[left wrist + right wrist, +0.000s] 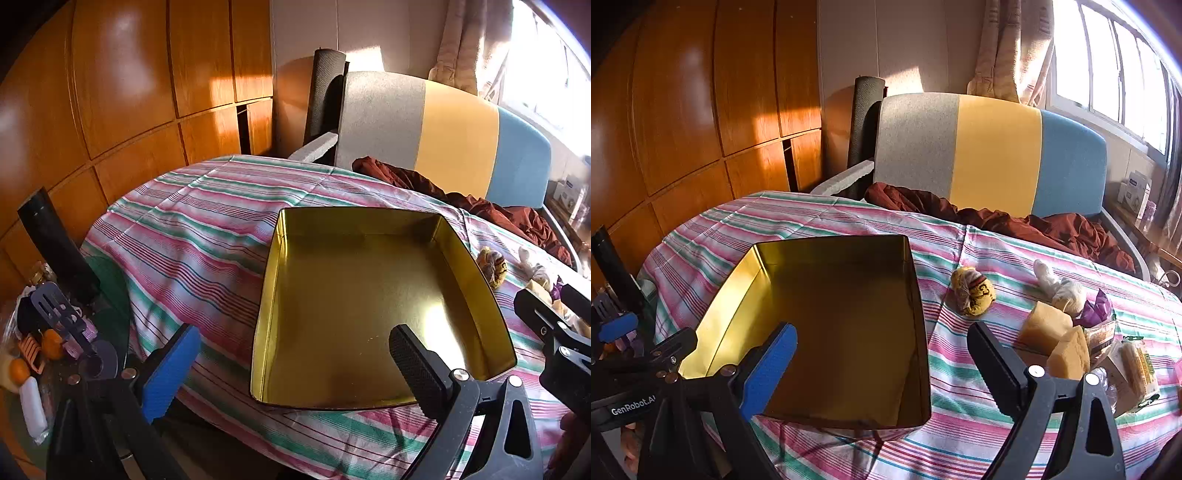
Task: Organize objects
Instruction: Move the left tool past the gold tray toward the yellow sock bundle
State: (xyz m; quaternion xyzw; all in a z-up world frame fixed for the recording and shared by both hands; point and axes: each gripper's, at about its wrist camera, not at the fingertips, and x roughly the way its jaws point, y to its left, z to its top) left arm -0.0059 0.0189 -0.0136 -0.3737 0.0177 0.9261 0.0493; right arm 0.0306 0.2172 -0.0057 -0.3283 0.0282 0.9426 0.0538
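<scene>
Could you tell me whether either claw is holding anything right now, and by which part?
Nothing is held: the left claw and right claw both gape empty.

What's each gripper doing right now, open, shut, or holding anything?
Left gripper: open, holding nothing, above the gold tin.
Right gripper: open, holding nothing.

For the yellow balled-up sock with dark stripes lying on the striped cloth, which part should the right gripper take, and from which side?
Grip the yellow balled-up sock across its rounded middle, coming from above and the near side with the right gripper, whose jaws stand open. The sock is a soft lump with no handle, lying free on the striped cloth, clear of the gold metal tin and the white sock.
</scene>
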